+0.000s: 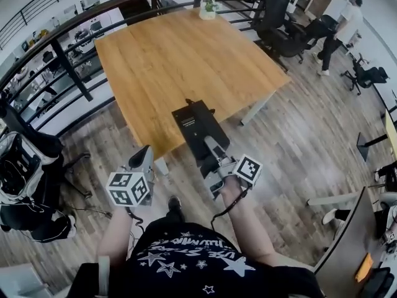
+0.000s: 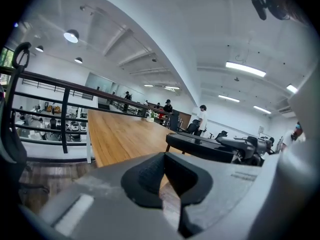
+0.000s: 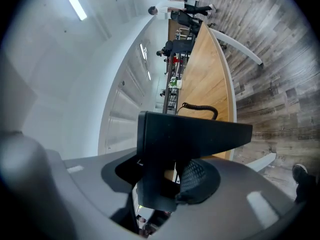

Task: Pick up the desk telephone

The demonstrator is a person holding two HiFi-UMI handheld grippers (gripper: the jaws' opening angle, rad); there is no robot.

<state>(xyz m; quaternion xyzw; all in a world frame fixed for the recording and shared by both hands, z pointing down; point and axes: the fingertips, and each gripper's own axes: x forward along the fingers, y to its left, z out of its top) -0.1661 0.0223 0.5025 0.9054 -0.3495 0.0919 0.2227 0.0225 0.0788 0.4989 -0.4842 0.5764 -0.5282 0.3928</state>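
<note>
while the right gripper [image 1: 211, 151] has its jaws clamped on the near end of the desk telephone [image 1: 197, 124], the set's long axis runs straight away from them, far end over the worktop's [image 1: 180, 61] near edge. left gripper [image 1: 145, 154] sits just left, jaws together on nothing. only the right gripper view shows the coiled cord [image 3: 200, 108] at the far end.

Desk [image 1: 180, 54] top wide open mid-frame; plant pot [image 1: 208, 8] at far edge only. Railing [image 1: 68, 67] hugs its left and top sides. Desk telephone [image 1: 197, 124] in right gripper [image 1: 209, 149] blocks near edge. Chairs [image 1: 276, 17] crowd upper right.
</note>
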